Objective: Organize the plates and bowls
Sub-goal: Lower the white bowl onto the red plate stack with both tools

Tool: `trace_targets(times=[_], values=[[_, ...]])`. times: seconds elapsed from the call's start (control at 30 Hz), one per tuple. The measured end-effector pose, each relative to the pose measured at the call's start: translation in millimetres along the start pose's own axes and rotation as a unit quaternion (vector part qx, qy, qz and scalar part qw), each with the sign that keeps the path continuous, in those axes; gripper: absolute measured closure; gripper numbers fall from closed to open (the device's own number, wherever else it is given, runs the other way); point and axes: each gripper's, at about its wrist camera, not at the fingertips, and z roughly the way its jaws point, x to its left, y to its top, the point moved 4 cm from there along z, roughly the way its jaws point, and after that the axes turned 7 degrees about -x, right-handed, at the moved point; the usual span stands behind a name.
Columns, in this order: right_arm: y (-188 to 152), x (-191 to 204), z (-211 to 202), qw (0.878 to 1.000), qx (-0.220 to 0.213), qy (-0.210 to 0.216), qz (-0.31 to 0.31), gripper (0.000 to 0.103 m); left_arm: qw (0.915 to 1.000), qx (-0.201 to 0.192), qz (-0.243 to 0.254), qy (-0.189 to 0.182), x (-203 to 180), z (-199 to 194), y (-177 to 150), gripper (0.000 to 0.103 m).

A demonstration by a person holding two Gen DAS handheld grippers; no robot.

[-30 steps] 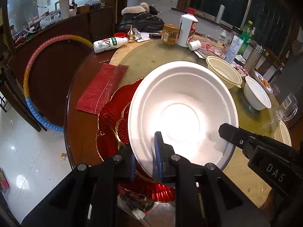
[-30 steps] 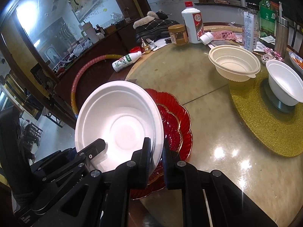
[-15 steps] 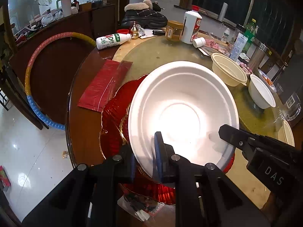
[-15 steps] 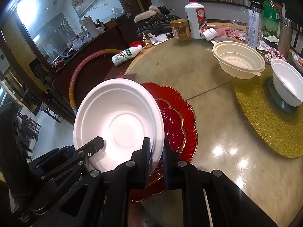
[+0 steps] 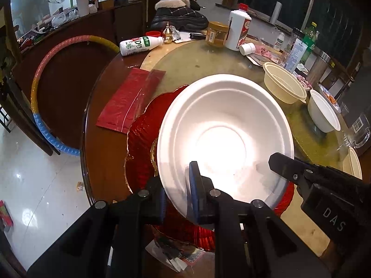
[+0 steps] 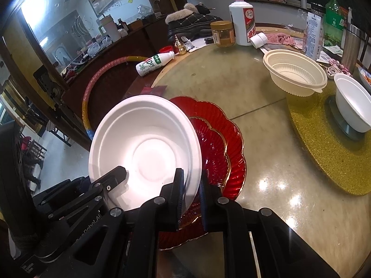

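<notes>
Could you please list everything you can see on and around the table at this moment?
Foam bowl: one, white, held above the red plates by both grippers.
Scalloped plates: two, red, stacked on the table edge.
Plastic bowl: one, cream, far right of the table.
Small bowl: one, white, on the gold mat.
Liquor bottle: one, white with red label, far side.
Jar: one, amber, beside it.
Milk bottle: one, white, lying down.
Hoop: one, pink, yellow and blue, left of the table.
Left gripper: black, jaws shut on the bowl's rim.
Right gripper: black, likewise.
</notes>
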Motion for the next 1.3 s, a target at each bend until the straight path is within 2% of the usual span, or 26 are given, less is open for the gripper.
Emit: trace_targets(times=[1.3], values=[[-7.5, 5.1, 4.2, 0.998, -0.005, -0.041, -0.041, 0.088, 0.9999, 0.009, 0.007, 0.004, -1.6, 3.7, -3.7, 0.088]])
